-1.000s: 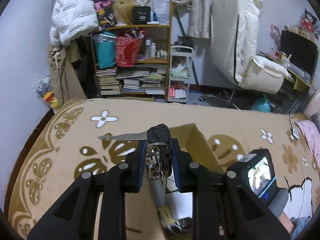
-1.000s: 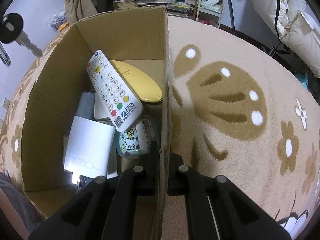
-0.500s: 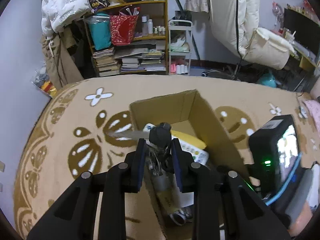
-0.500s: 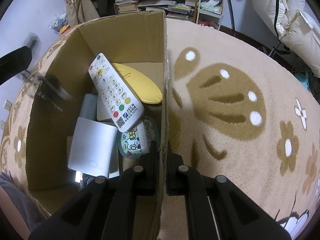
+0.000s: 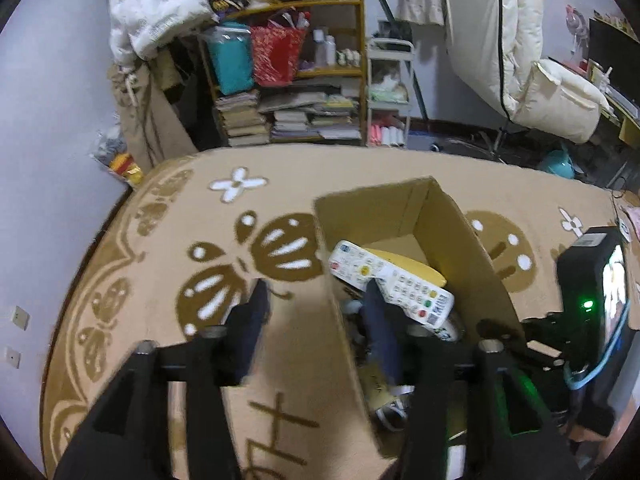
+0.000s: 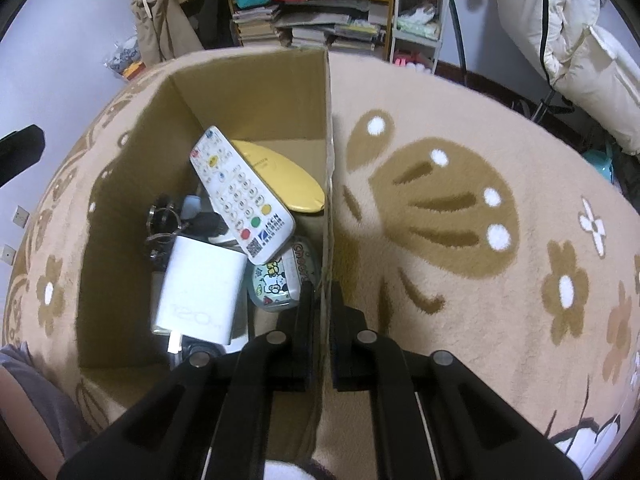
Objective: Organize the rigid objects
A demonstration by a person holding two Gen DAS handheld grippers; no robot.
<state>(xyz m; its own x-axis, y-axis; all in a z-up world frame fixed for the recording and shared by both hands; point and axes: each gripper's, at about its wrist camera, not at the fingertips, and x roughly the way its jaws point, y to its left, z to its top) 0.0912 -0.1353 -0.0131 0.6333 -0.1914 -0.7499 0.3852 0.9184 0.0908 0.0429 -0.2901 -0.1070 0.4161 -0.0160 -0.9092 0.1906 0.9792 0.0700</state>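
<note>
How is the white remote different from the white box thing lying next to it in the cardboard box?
The white remote is long, narrow and covered in coloured buttons; the white box is wider, blocky and nearly plain, with only faint lettering. The remote leans tilted across the yellow object, while the white box lies lower, nearer the camera. Both are white, hard, and sit inside the cardboard box.

I see pale lilac walls (image 5: pixel 48 128), a cluttered wooden bookshelf (image 5: pixel 288 80) w/ stacked books, white trolley (image 5: pixel 390 92) beside it, tan floral blanket (image 6: pixel 460 208) in the fgd.
</note>
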